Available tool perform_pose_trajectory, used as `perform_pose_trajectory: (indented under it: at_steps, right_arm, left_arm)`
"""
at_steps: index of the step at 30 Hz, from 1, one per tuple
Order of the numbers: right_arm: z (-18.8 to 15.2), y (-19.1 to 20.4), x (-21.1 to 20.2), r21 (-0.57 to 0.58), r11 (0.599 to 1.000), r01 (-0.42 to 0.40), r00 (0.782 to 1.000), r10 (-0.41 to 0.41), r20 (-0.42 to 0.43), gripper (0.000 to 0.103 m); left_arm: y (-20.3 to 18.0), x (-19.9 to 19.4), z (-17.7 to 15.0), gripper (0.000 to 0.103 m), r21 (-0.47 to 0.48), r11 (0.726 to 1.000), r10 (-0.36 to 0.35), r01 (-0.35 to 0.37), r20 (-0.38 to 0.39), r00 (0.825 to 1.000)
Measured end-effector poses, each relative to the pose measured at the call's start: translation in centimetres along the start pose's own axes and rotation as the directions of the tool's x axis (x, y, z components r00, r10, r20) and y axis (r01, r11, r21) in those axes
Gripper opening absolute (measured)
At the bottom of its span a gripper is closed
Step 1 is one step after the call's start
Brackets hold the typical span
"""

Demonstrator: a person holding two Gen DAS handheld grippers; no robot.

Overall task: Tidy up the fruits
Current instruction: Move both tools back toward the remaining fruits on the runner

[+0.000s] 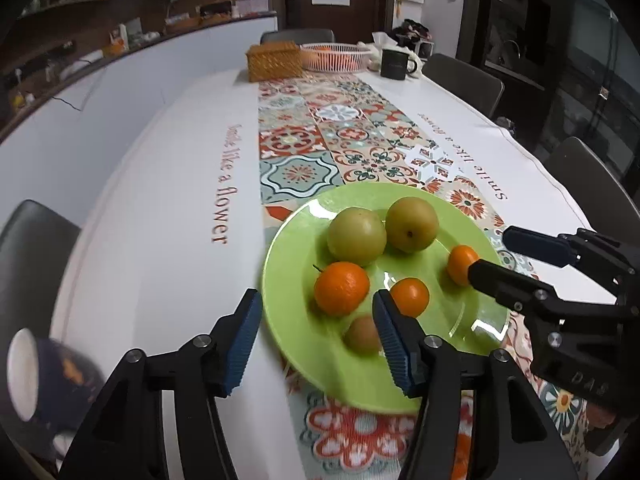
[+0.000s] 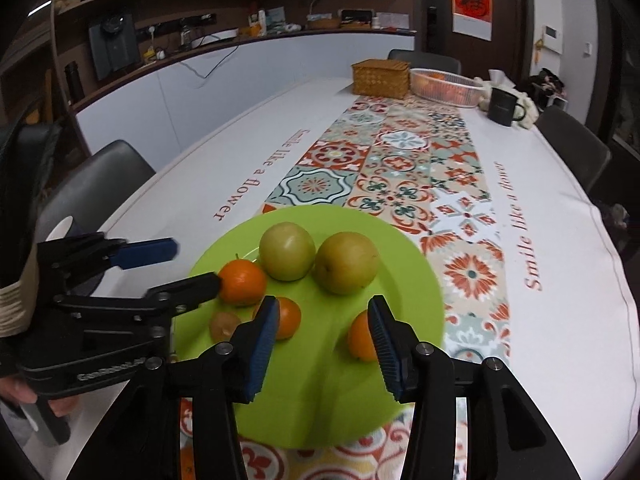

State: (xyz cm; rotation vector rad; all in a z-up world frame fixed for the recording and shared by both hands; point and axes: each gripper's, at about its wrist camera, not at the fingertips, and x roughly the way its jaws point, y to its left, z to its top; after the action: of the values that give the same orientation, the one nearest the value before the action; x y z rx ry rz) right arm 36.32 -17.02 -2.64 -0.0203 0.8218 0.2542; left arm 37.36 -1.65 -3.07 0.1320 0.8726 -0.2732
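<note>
— Fruit? Where?
— On the green plate point(image 1: 288, 264), near end of the table point(image 1: 152, 208), partly over the patterned runner point(image 1: 320, 136). Two pears point(image 1: 357, 236) side by side at the far side, touching or nearly so. Three oranges: big one point(image 1: 341, 289) at the left, small one point(image 1: 409, 297) in the middle, another point(image 1: 461, 265) at the right. One small brownish fruit point(image 1: 362, 335) nearest the camera, blurred, kind hard to tell.

— Left gripper point(image 1: 318, 340)?
— Parted about halfway, holding nothing. Plate's left rim between the pads; inner pad in front of the brownish fruit and the small orange, contact not clear.

— Right gripper point(image 2: 322, 348)?
— Also partly open, empty. Bare plate between the fingers; right-hand orange just behind the right pad, middle orange behind the left pad. Touching or not, cannot tell.

— Farther out?
— Wicker box point(image 1: 274, 60), white basket point(image 1: 336, 55) and dark mug point(image 1: 396, 64) at the far end. Another mug point(image 1: 44, 384) on its side at the near left. Dark chairs point(image 1: 464, 80) round the table.
</note>
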Motion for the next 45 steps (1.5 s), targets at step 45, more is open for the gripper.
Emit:
perform_pose_trajectory:
  at_steps: [45]
  right_arm:
    - [-11.9,8.1,-13.5,0.061,0.995,0.081,0.997,-0.081,-0.012,0.061]
  left_arm:
    - [0.0,-15.0,-13.2,0.082,0.022,0.997,0.065,-0.067,0.078,0.995]
